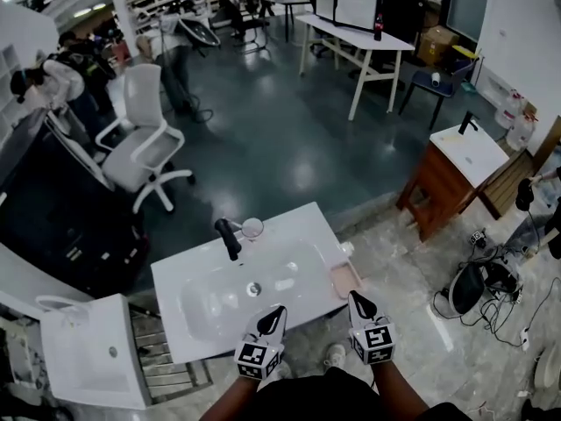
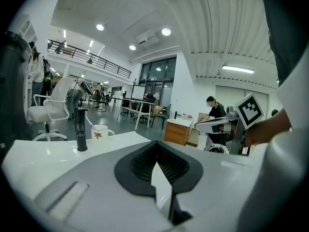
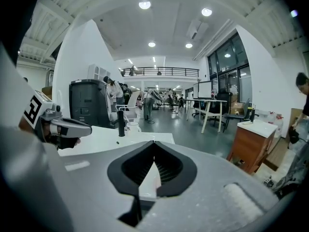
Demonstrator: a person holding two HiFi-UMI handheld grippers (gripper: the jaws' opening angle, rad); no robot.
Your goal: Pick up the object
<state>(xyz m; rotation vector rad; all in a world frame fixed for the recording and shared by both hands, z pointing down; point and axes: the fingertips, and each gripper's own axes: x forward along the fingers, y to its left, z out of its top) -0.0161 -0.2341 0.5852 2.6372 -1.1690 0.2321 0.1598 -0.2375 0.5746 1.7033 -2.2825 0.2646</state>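
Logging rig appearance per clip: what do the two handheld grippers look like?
Left gripper and right gripper match: pale grey shells, black ribbed jaw pads tapering to a point, a cube with black-and-white square markers behind. No cables visible.

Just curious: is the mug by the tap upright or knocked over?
Upright. The mug stands on its base beside the black tap, rim facing up.

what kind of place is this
Probably an open-plan office or lab used as a test space: a long desk with monitors, a white office chair, and a freestanding white washbasin with a black faucet.
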